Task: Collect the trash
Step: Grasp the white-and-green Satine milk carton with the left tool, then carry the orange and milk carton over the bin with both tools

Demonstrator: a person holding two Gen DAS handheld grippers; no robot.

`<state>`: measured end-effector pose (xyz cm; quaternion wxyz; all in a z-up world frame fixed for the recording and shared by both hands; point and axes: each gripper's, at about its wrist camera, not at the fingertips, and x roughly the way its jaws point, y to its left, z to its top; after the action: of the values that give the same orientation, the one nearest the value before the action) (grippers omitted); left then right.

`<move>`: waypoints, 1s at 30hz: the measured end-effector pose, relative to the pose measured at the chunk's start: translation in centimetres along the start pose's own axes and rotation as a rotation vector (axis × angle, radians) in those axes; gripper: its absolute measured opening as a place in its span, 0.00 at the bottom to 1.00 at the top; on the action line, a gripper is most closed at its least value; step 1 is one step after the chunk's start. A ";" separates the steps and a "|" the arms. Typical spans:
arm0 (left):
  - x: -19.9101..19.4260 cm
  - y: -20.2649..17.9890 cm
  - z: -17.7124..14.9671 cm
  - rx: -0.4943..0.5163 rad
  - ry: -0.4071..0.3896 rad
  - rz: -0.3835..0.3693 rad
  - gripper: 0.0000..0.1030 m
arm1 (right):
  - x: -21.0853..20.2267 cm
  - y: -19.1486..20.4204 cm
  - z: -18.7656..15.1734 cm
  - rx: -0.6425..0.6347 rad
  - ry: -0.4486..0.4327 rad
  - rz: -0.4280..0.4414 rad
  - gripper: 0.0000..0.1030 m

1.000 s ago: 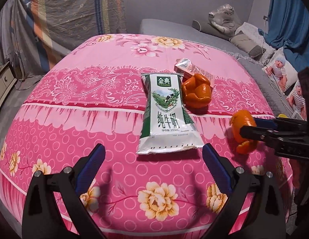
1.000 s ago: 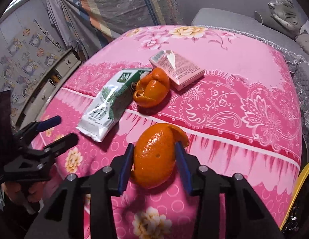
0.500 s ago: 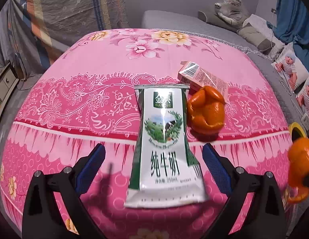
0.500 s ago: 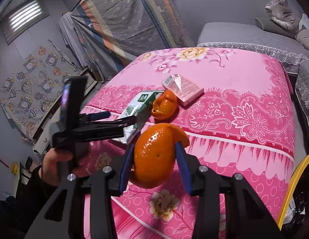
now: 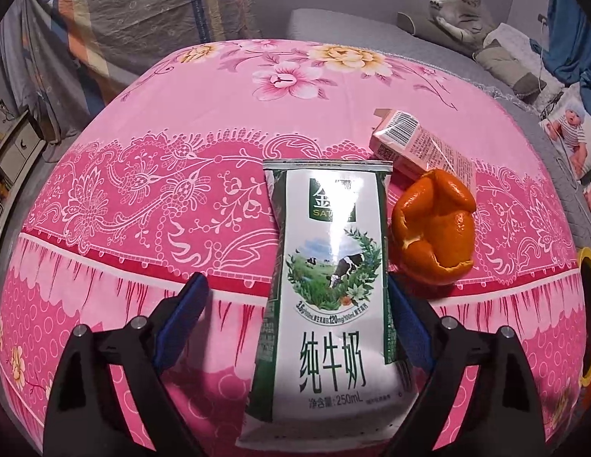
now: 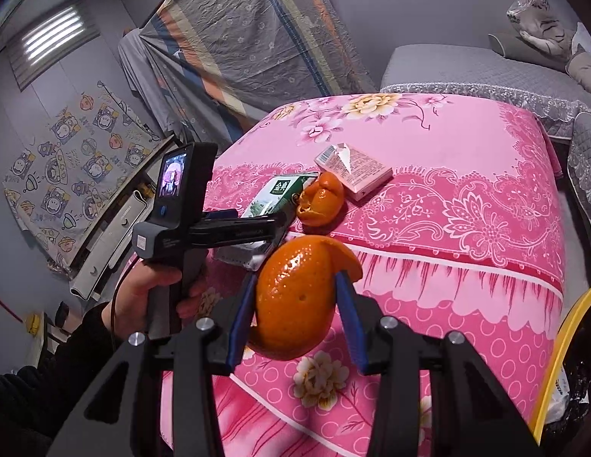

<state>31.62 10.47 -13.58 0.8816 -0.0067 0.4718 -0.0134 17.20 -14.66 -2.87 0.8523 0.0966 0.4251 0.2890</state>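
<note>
Nearest, the right tool (image 6: 295, 314) is clenched on a curled orange peel (image 6: 295, 297), light and springy, held above the pink floral bed (image 6: 467, 266). The left tool (image 5: 295, 320) gapes around the green-and-white milk pouch (image 5: 329, 289) lying flat on the bed; it looks soft and slick, best pinched across its narrow waist. Beyond lie a second orange peel (image 5: 434, 240) and a pale pink carton (image 5: 417, 144).

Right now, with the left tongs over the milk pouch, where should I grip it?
Grip the milk pouch across its narrow middle, coming from its bottom seam end as the left tongs already do. It lies flat, lengthwise between the open fingers, and the peel crowds its far right side.
</note>
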 end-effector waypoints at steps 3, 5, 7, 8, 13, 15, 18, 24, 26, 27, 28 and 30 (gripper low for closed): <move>0.3 0.0 0.1 -0.009 0.007 -0.013 0.75 | 0.0 0.3 -0.1 -0.003 0.001 0.003 0.39; 0.7 0.0 0.2 -0.012 0.015 -0.012 0.75 | -0.1 0.6 -0.2 -0.006 0.003 0.005 0.39; 1.2 0.1 0.1 -0.023 0.023 -0.026 0.72 | -0.3 0.9 -0.3 -0.010 0.003 0.005 0.39; 1.1 0.2 0.1 -0.032 0.019 -0.031 0.59 | -0.4 1.1 -0.4 -0.014 0.000 0.002 0.39; -0.1 1.5 -0.1 -0.080 -0.003 -0.053 0.56 | -1.2 1.4 -0.5 -0.019 -0.010 -0.001 0.39; -1.2 1.9 -0.2 -0.086 -0.023 -0.057 0.56 | -1.4 1.4 -0.6 -0.019 -0.011 0.002 0.39; -4.0 2.3 -0.9 -0.088 -0.080 -0.068 0.56 | -1.7 1.5 -0.7 -0.018 -0.013 0.006 0.39; -9.8 2.6 -3.7 -0.069 -0.195 -0.057 0.56 | -1.8 1.8 -1.3 -0.019 -0.001 0.017 0.39; -11.4 2.4 -5.0 -0.055 -0.224 -0.053 0.56 | -1.9 1.9 -1.7 -0.018 0.005 0.020 0.39; -12.2 2.2 -5.6 -0.046 -0.241 -0.047 0.56 | -1.9 1.9 -2.0 -0.014 0.009 0.025 0.39; -12.9 2.1 -6.2 -0.038 -0.257 -0.040 0.56 | -1.9 1.8 -2.1 -0.010 0.011 0.028 0.39; -14.4 1.5 -7.5 -0.016 -0.283 -0.034 0.56 | -2.0 1.7 -2.7 -0.002 0.019 0.031 0.39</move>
<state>17.43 12.45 -5.84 0.9388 -0.0234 0.3427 -0.0235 13.50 -14.62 -2.51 0.8437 0.0996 0.4315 0.3033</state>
